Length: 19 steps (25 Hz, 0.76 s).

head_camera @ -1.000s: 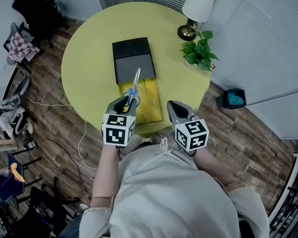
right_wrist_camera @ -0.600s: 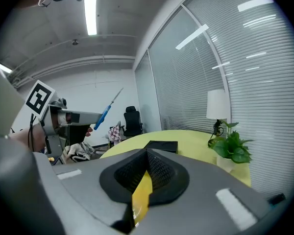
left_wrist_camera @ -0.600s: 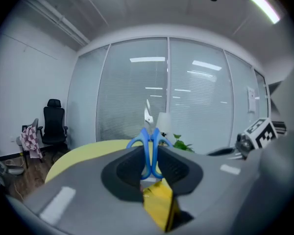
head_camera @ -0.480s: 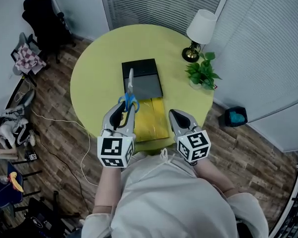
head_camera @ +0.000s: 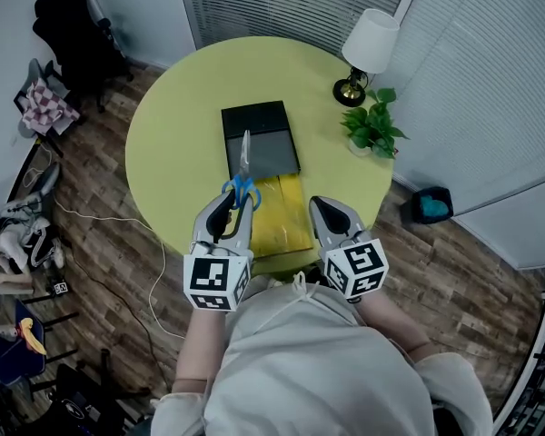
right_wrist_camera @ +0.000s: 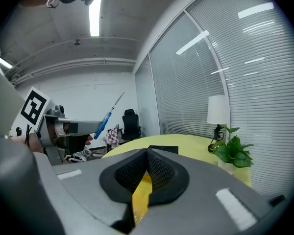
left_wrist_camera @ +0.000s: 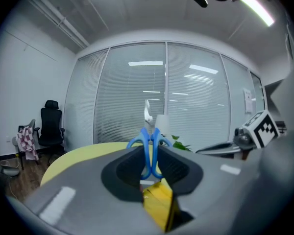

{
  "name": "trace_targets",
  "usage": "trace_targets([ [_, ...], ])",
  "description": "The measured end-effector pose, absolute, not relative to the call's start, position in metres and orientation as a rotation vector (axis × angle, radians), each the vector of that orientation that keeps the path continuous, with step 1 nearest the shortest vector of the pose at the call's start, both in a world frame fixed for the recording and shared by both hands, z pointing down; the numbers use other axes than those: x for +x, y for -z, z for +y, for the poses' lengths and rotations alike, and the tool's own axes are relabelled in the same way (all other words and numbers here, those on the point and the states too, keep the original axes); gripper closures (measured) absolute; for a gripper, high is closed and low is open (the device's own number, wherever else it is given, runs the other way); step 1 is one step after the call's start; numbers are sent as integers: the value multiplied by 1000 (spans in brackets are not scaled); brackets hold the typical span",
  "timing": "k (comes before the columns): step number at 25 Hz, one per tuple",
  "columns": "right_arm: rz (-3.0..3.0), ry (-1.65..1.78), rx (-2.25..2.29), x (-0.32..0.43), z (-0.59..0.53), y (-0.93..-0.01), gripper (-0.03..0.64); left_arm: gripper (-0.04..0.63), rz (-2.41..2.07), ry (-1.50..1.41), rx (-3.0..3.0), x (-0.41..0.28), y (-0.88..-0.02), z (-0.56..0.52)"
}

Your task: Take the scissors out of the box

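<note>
Left gripper (head_camera: 232,207) is pinching the scissors (head_camera: 243,166) by their blue handles, holding them above the open box (head_camera: 263,139) on the bench (head_camera: 177,125), blades pointing far; right gripper (head_camera: 324,211) is hovering pressed together, empty, just right of the box

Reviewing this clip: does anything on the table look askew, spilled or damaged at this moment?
Nothing is spilled or damaged. The one untidy thing: the yellow tray stands slid out of its black sleeve, toward the near edge of the table. The left gripper holds the scissors by the blue handles, blades closed.
</note>
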State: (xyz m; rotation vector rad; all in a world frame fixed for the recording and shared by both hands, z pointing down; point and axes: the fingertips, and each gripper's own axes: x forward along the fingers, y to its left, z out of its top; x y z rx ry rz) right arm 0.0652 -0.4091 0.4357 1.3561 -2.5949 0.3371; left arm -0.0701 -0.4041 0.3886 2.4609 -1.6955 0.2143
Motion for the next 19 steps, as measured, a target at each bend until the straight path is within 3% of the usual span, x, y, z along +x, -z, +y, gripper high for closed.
trace_targets([
  [19,-2632,-305,1225,54,-432,-435,618,506,-1725,-165,2440,-61,-399,-416],
])
